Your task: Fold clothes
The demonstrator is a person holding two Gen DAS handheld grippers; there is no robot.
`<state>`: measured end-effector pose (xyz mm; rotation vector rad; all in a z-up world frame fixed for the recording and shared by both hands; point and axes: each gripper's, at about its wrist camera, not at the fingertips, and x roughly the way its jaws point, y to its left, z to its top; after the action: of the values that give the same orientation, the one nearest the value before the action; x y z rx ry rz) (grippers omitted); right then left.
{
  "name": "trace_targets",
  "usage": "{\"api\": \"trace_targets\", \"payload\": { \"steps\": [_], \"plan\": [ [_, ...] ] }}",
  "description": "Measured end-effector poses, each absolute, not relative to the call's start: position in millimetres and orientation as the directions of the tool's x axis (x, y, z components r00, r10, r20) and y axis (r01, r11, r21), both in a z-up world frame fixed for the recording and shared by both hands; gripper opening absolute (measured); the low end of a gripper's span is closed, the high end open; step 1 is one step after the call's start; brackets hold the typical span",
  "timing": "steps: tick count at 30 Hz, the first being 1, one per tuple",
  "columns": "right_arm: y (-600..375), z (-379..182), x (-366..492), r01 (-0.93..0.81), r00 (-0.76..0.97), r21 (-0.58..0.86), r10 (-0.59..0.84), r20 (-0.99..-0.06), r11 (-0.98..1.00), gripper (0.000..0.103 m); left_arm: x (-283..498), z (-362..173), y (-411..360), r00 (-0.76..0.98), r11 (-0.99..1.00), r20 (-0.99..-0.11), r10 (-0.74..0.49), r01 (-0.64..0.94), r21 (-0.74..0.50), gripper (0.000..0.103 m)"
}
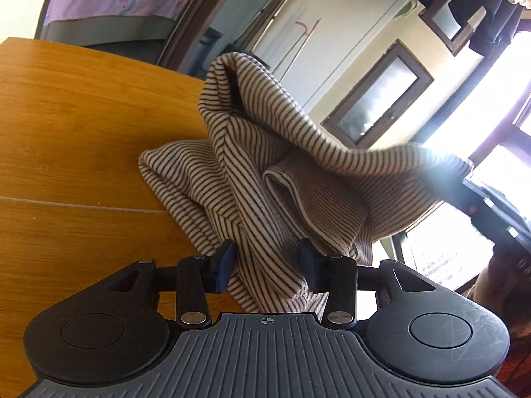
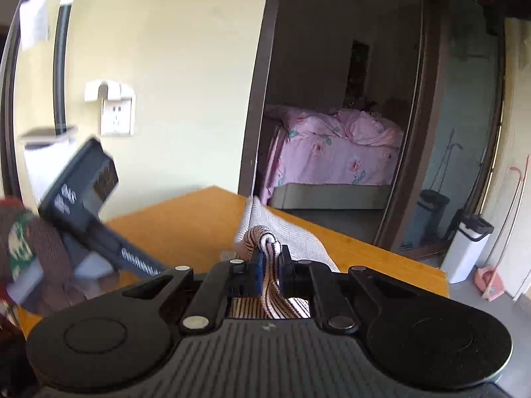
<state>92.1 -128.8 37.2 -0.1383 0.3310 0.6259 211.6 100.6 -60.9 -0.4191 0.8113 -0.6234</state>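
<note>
— Both tools have cloth between their fingers. The left gripper [image 1: 265,262] stands spread, the striped garment [image 1: 275,165] draped through its gap; the right gripper [image 2: 270,267] is pinched tight on a striped edge.

— Where's the garment?

— Part lifted and bunched, part resting on the wooden table [image 1: 76,139]. I'd say the left should close before any pull, then draw the cloth taut so the fold lands flat.
</note>
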Motion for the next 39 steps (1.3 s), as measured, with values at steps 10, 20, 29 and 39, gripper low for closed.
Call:
{"api": "trace_targets", "payload": {
  "steps": [10,20,29,39],
  "plan": [
    [-107.6,-25.5,120.3,-0.642,0.558,0.293,0.694,-0.454,0.708,0.009,209.8,-72.0,112.8,0.514,0.712,-0.511,-0.689,0.349,-0.609,0.052],
    [-75.0,-62.2,71.5,-0.725,0.607,-0.066,0.590,-0.532,0.686,0.012,199.3,-27.0,156.9,0.637,0.777,-0.477,-0.605,0.344,-0.527,0.067],
    [-56.1,-66.0,51.8,-0.735,0.635,-0.195,0.556,-0.537,0.650,0.019,255.9,-0.3,70.2,0.552,0.704,-0.439,-0.709,0.516,-0.488,0.076],
    [-119.1,-8.8,61.1,-0.601,0.764,-0.106,0.531,-0.368,0.792,0.103,273.1,-52.0,94.5,0.520,0.673,-0.442,-0.731,0.438,-0.596,0.058]
  ]
}}
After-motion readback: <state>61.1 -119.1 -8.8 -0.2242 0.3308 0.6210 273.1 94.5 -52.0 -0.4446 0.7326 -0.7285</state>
